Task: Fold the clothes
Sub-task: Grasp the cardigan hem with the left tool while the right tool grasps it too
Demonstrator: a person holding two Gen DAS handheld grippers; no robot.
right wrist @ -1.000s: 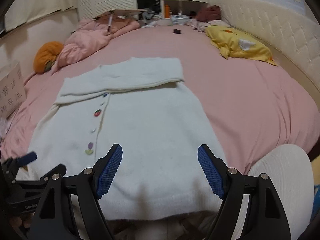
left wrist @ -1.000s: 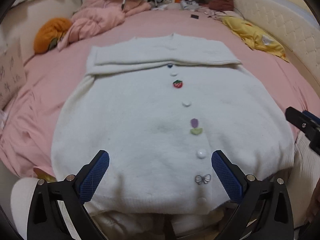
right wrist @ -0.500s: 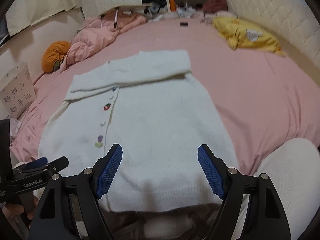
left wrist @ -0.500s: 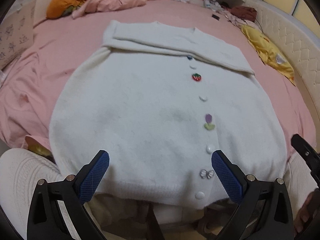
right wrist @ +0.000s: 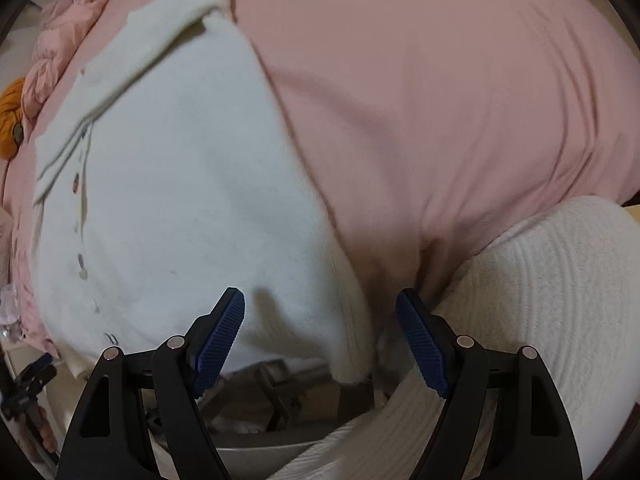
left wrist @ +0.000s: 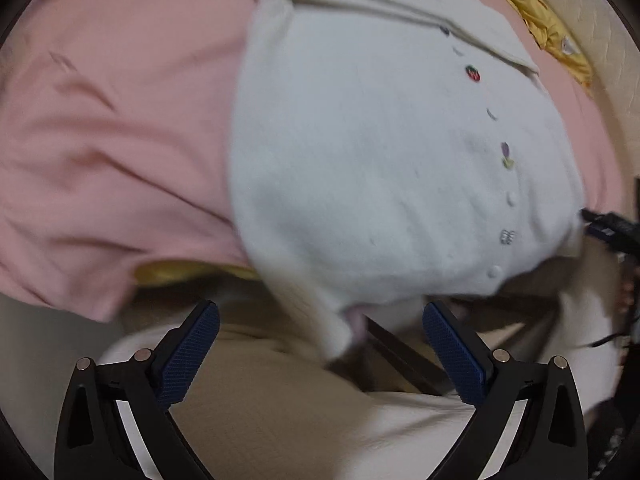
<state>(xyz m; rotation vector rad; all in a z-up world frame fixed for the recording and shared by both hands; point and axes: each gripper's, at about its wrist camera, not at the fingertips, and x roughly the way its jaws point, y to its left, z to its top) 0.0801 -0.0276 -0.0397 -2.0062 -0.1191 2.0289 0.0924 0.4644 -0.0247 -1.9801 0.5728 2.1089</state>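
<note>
A white cardigan (left wrist: 380, 152) lies buttoned and face up on a pink bed (left wrist: 112, 128), its hem hanging over the bed's near edge and its sleeves folded across the chest toward the far side. The left tool (left wrist: 320, 344) points steeply down just past that edge, its blue pads spread wide with nothing pressed between them; the hem's left corner dangles in the gap above a cream knit trouser leg (left wrist: 280, 408). The right tool (right wrist: 320, 338) is also wide apart and gripping nothing, poised over the hem's right corner, which droops between its pads. In the right wrist view a knee (right wrist: 552, 280) in the same ribbed cream fabric rises beside the bed's edge. A yellow garment (left wrist: 544, 20) lies at the far right of the bed, and an orange cushion (right wrist: 10, 120) sits at its far left. Both views are blurred.
</note>
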